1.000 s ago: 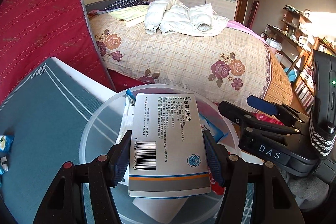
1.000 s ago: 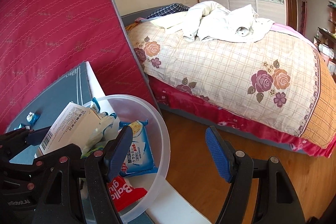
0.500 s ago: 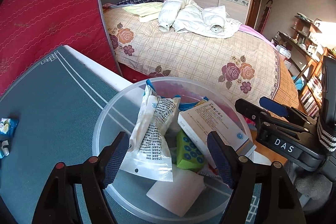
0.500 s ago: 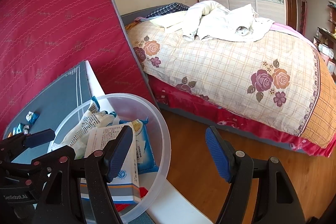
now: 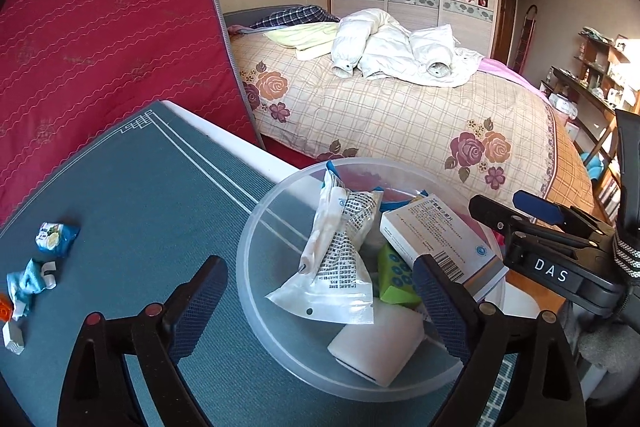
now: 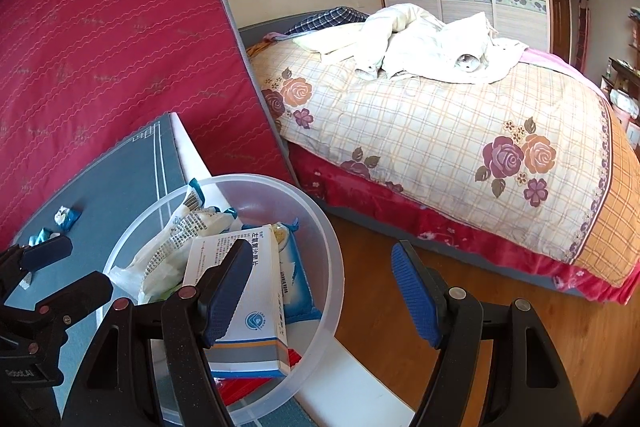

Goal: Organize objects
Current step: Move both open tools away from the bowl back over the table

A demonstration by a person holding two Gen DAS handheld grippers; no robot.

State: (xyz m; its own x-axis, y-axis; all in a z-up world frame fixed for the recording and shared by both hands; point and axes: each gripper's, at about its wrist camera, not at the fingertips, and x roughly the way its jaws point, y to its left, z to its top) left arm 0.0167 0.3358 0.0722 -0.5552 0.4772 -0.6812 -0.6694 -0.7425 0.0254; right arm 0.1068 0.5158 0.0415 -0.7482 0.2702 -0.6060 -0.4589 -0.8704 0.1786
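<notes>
A clear plastic bowl [image 5: 280, 343] stands at the edge of the teal-topped table [image 5: 140, 195]. In it lie a white medicine box [image 5: 432, 231], a white printed pouch [image 5: 340, 259], a green box [image 5: 394, 275] and a white pack [image 5: 380, 343]. My left gripper [image 5: 318, 311] is open and empty, just above the bowl's near rim. My right gripper [image 6: 320, 287] is open and empty at the bowl's right side [image 6: 332, 267], over the floor; the medicine box [image 6: 240, 307] lies by its left finger. Small candy wrappers [image 5: 56, 235] lie on the table at the left.
A red mattress [image 5: 100, 27] leans upright behind the table. A bed with a floral plaid cover [image 6: 440, 147] and a white jacket stands beyond a strip of wood floor [image 6: 400, 307]. Shelves [image 5: 600, 67] line the right wall.
My left gripper opened and dropped the medicine box into the bowl, then drew back and to the left. The right gripper has stayed still.
</notes>
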